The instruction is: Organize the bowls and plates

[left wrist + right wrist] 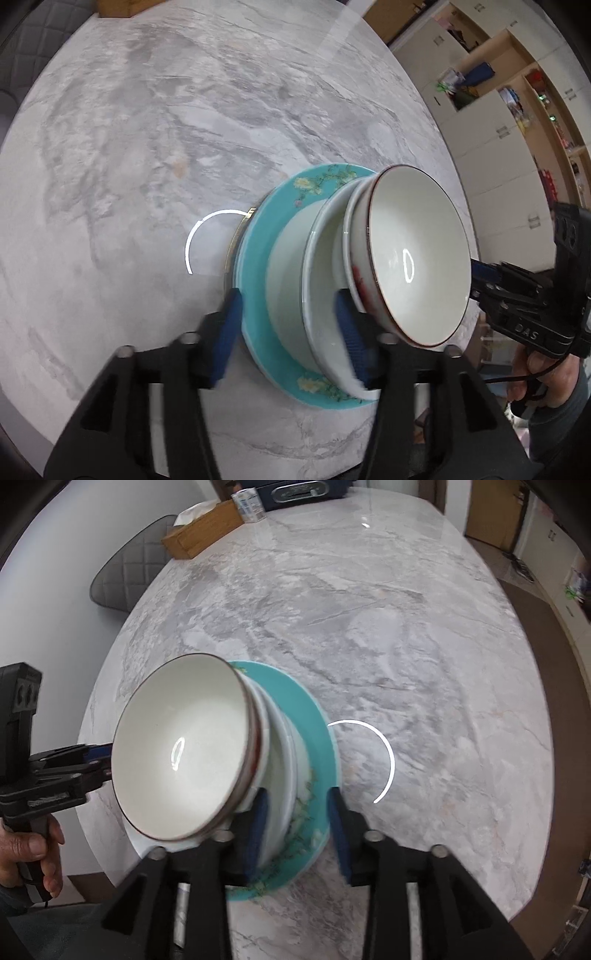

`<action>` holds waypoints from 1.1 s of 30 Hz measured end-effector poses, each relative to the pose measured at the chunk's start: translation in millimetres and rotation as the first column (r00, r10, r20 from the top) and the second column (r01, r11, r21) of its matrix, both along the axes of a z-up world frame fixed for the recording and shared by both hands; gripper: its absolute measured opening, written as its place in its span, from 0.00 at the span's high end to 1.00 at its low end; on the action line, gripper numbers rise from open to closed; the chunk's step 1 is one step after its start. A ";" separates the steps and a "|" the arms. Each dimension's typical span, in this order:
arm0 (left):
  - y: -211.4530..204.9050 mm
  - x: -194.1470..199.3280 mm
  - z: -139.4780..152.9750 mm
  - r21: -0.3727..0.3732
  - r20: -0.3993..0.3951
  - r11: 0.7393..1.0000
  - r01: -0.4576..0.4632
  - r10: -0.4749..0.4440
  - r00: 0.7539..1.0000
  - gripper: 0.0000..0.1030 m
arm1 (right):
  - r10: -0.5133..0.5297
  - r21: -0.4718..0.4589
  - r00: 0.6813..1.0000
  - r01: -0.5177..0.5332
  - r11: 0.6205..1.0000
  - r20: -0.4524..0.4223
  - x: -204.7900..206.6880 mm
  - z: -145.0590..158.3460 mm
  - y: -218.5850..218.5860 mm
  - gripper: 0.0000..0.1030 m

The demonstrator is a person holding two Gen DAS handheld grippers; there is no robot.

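A stack stands on the grey marble table [140, 140]: a teal flowered plate [258, 266] at the bottom, pale white bowls [288, 302] on it, and a brown-rimmed white bowl [417, 254] on top. My left gripper [290, 334] is open and straddles the stack's near edge, one blue pad outside the teal rim and the other inside a white bowl. From the opposite side my right gripper [298, 830] is also open around the teal plate [317, 731] rim and a white bowl [280, 812]. The top bowl [181, 749] hides the left gripper's tips in the right wrist view.
A wooden tissue box [203, 528], a clear container [251, 506] and a dark appliance [303, 493] sit at the table's far end. A grey padded chair [129, 576] stands beside it. Cabinets and open shelves [498, 129] line the wall. A hand [33, 853] holds the left gripper's handle.
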State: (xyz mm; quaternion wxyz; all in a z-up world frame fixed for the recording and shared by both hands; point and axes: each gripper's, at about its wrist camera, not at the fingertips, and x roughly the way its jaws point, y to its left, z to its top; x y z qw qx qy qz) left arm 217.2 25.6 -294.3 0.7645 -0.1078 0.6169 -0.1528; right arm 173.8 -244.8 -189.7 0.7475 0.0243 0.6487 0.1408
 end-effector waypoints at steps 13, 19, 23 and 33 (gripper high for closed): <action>11.1 -62.4 77.3 0.136 0.160 0.976 -0.170 0.148 0.976 0.01 | -0.059 0.032 0.990 0.055 0.998 0.132 -33.3 55.7 -27.1 0.00; -12.2 -119.1 110.4 0.147 0.221 0.952 -0.270 0.234 0.947 0.00 | -0.029 0.054 0.980 0.019 0.998 0.195 -53.3 79.6 -35.2 0.00; -29.6 -158.2 134.9 0.152 0.262 0.935 -0.321 0.275 0.925 0.00 | -0.012 0.039 0.975 0.004 0.999 0.221 -72.1 100.0 -42.9 0.00; -48.0 -218.3 189.9 0.176 0.366 0.920 -0.351 0.270 0.891 0.00 | -0.005 -0.072 0.954 0.028 0.997 0.301 -123.5 179.2 -37.9 0.00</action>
